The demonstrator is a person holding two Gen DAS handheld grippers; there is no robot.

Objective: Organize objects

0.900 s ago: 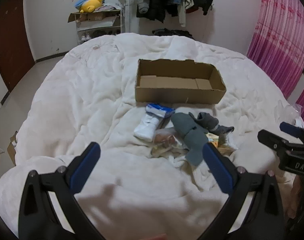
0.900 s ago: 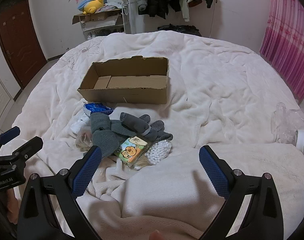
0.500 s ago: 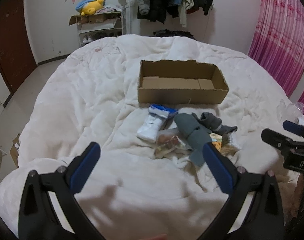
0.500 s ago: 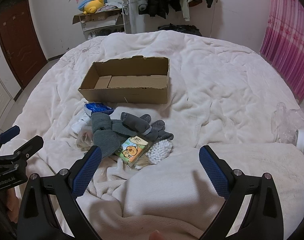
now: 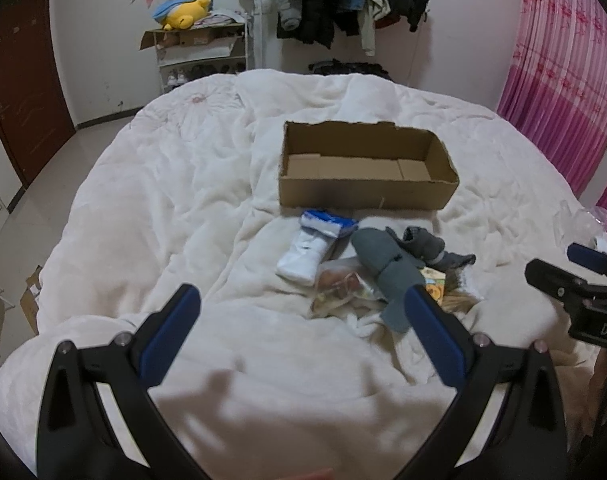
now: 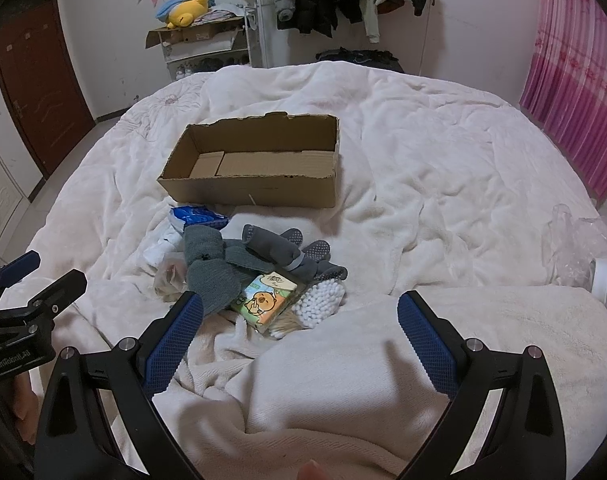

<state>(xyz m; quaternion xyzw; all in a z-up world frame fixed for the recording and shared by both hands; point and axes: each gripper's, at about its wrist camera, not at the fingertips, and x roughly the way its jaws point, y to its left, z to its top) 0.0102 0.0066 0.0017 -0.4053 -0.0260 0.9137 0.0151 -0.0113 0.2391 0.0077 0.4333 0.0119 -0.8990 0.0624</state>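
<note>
Since both grippers (image 5: 303, 322) (image 6: 299, 320) gape empty, pinch the soft, floppy socks (image 6: 263, 256) mid-bed by a thick fold.

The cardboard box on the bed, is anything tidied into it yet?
Not yet. The cardboard box is empty. Both the left gripper and right gripper hang open, holding nothing. The grey socks, tissue pack and cotton swabs lie piled on the blanket.

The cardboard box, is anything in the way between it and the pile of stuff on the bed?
Nothing visible is. The cardboard box is open-topped and looks empty, and only bare white blanket lies between it and the pile: grey socks, a tissue pack and cotton swabs.
</note>
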